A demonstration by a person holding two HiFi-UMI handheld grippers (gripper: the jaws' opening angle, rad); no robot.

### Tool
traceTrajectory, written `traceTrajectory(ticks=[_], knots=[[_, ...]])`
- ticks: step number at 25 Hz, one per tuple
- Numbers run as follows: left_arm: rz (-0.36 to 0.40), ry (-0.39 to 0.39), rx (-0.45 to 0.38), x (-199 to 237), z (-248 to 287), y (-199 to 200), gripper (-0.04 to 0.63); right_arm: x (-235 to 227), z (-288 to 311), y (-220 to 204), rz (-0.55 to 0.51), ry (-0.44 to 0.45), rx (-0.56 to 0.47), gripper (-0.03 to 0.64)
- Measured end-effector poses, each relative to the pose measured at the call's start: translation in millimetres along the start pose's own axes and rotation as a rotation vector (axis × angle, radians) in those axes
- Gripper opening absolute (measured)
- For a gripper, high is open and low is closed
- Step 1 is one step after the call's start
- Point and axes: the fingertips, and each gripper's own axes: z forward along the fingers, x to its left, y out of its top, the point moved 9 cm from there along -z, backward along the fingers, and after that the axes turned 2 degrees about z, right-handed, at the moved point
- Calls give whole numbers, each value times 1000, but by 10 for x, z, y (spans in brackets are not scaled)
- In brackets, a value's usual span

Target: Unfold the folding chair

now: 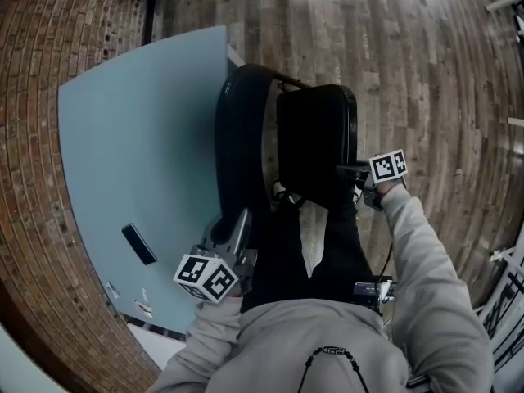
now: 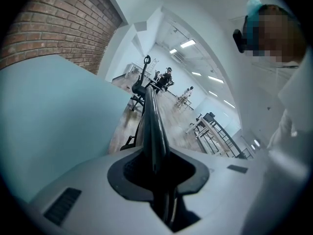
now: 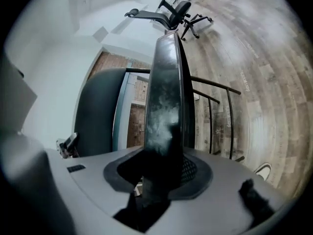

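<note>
I look down on a black folding chair standing partly folded just in front of the person's legs. Its rounded backrest [image 1: 241, 137] is on the left, beside a pale blue board. Its squarer padded seat [image 1: 315, 137] is on the right. My left gripper [image 1: 235, 229] is shut on the backrest's thin near edge [image 2: 152, 126], which runs straight out of the left gripper [image 2: 155, 166]. My right gripper [image 1: 358, 176] is shut on the seat's thick edge [image 3: 166, 92], which fills the gap of the right gripper [image 3: 161, 173]. Thin metal leg tubes [image 3: 229, 116] show to the seat's right.
The pale blue board [image 1: 139, 154] leans by a brick wall [image 1: 33, 154], with a small dark flat object [image 1: 139, 244] on it. Wood floor [image 1: 426, 80] spreads beyond and to the right. An office chair [image 3: 176, 11] stands far off. Metal frames [image 1: 508, 301] sit at the right edge.
</note>
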Motion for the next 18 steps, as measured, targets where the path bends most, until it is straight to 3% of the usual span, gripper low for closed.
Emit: traceTrajectory(ticks=[5, 9, 18], knots=[[46, -9, 1, -312, 241, -182, 91, -665, -423, -105, -4, 148, -33, 135], [36, 1, 21, -519, 492, -349, 91, -1259, -745, -136, 11, 232, -38, 135], [-10, 57, 88, -509, 875, -658, 89, -2468, -1057, -218, 15, 448, -40, 138]])
